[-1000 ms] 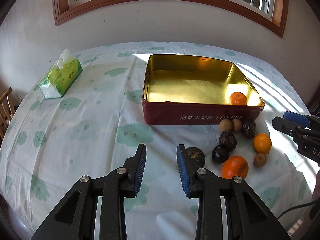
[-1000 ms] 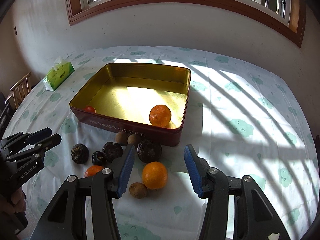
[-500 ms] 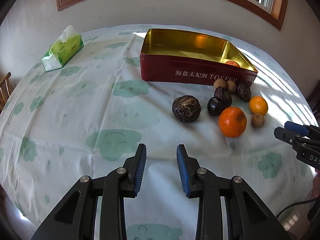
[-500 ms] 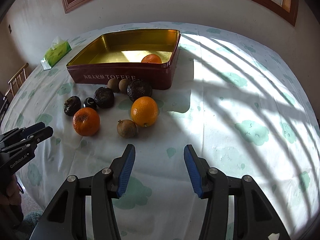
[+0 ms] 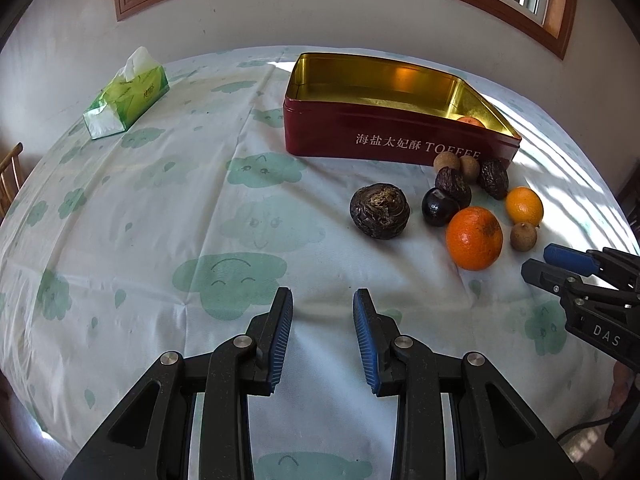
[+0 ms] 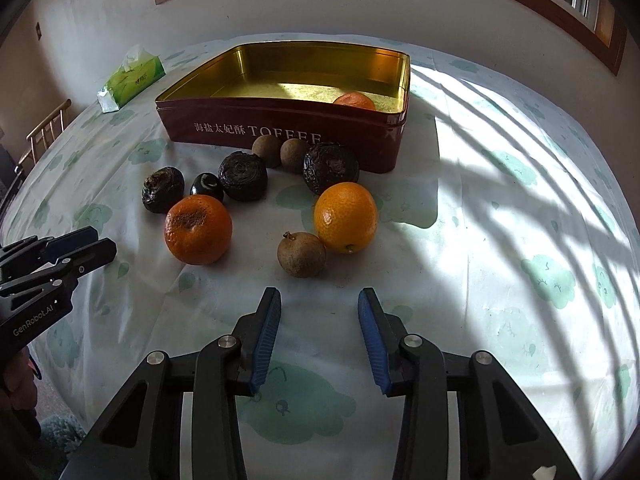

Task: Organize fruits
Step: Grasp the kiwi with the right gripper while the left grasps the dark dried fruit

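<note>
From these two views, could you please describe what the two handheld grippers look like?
Both are black plastic with two angular, cut-out arms joined by round silver pivot bolts. Each finger carries a ribbed blue pad. The left gripper bears white "GenRobot.AI" lettering, seen in the right wrist view; the right gripper shows white letters "DAS" in the left wrist view, where a dark cable trails near it.

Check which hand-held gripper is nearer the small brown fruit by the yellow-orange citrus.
Right. The right hand-held gripper sits just short of the small brown fruit, jaws closing on nothing. The left hand-held gripper is farther, off to the fruit's left.
</note>
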`<state>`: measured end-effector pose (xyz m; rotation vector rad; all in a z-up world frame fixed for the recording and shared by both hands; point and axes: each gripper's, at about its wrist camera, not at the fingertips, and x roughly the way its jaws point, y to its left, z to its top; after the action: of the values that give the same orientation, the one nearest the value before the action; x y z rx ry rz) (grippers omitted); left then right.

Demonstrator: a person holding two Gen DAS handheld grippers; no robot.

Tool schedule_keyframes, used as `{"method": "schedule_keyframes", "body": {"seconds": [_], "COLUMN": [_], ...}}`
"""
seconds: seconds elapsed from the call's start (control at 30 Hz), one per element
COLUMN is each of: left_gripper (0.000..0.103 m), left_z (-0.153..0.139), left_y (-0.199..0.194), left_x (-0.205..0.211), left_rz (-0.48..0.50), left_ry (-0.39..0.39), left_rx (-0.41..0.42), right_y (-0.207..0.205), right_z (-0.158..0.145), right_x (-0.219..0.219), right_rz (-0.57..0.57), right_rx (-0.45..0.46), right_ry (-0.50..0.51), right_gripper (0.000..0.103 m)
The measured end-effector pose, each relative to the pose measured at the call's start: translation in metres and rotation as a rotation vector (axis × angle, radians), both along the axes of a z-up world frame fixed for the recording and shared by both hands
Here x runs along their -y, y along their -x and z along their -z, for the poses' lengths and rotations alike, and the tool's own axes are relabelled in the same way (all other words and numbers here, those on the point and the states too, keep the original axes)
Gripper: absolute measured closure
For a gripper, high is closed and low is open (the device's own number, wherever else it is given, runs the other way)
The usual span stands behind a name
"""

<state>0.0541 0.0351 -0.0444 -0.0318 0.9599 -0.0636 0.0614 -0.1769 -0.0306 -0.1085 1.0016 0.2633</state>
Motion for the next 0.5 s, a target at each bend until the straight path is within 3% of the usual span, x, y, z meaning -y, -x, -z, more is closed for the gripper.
{"method": "schedule_keyframes", "body": {"seconds": [0.27, 0.5], "left_gripper": [0.070, 0.070], "left_z": [0.002, 0.001], "left_y": [-0.007, -0.014], "left_x": [0.001, 0.006], "left_rz": [0.003, 0.015], "left_ry": [-0.005, 0.003], "left_rx": [0.001, 0.007], "right_y": [-0.012, -0.014], "right_z": [0.000, 0.001], "right_x": [-0.016, -0.020], "right_rz": [-0.028, -0.035], "right_rx": [0.026, 0.034], "right_ry": [0.013, 0.013], "right_gripper": [0.078, 0.079]}}
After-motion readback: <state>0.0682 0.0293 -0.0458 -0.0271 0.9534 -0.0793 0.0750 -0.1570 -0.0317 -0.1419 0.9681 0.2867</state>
